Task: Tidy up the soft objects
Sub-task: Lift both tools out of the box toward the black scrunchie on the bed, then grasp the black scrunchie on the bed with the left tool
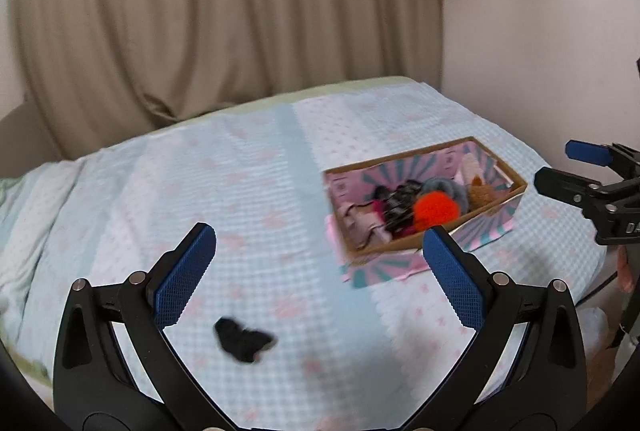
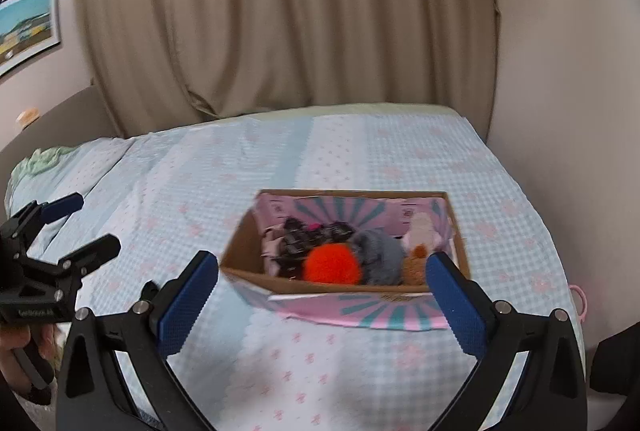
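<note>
Black cloth beside filled box

A bed covered by a pale blue and pink patterned quilt fills the foreground. Behind it hang beige pleated curtains. Plain off-white walls flank them, with a framed landscape picture at left

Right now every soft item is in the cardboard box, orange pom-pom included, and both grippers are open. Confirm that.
Not every item. A small black soft item lies loose on the bedspread, outside the cardboard box, as the left wrist view shows. The orange pom-pom is inside; left gripper and right gripper are open.
</note>
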